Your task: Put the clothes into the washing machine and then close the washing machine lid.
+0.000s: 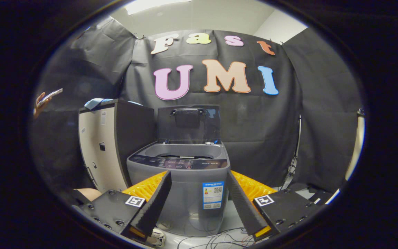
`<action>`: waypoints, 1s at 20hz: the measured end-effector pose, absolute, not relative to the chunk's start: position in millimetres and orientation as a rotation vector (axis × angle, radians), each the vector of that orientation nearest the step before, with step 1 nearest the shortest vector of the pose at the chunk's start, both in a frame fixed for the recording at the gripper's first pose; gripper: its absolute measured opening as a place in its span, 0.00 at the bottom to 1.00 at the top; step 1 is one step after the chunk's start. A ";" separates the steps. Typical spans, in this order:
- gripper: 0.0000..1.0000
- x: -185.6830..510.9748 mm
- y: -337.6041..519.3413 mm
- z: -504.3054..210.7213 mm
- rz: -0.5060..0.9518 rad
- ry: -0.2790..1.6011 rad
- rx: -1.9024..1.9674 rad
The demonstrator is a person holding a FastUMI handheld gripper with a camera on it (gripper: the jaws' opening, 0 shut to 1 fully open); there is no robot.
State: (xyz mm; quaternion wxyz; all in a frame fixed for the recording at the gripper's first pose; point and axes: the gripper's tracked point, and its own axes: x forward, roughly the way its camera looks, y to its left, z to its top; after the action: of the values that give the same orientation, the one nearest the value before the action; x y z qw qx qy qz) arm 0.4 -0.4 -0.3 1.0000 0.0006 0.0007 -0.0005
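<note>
A: Clothes first. Where are they?

B: Best guess is the blue cloth (pixel 97 102) lying on top of the cabinet (pixel 95 152), just beside the washing machine (pixel 185 186). Only a strip of it shows over the top edge, so I can't tell how much is there.

A: Machine state?

B: Lid (pixel 188 123) is up, standing near upright at the back. The tub opening (pixel 181 154) is in shadow and I can't see what's inside. The machine sits just ahead of the fingers, seen in the gap between them.

A: Gripper?

B: Gripper (pixel 199 183) is spread wide with nothing between the fingers (pixel 157 200). It's empty.

A: So the step is the pickup?

B: I'd judge so; loading isn't done. To do it well, go up and over to the cabinet top and come at the cloth from above. Pinch a thick fold rather than a thin edge, and get both fingers on the fabric so it can't slide out.

A: Then?

B: Lift clear of the cabinet edge and carry it over the tub. Release low inside so nothing hangs over the rim, or the lid won't seat.

A: Anything else around?

B: A person's hand with a phone (pixel 48 98) shows beyond the cabinet, and cables (pixel 216 238) lie on the floor by the machine's base.
</note>
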 end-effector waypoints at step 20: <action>0.99 24.2 50.5 46.1 0.066 -0.049 0.043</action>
State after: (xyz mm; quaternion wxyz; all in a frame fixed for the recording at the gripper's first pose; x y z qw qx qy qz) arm 24.2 50.5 46.1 0.9989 0.0215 -0.0245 0.0332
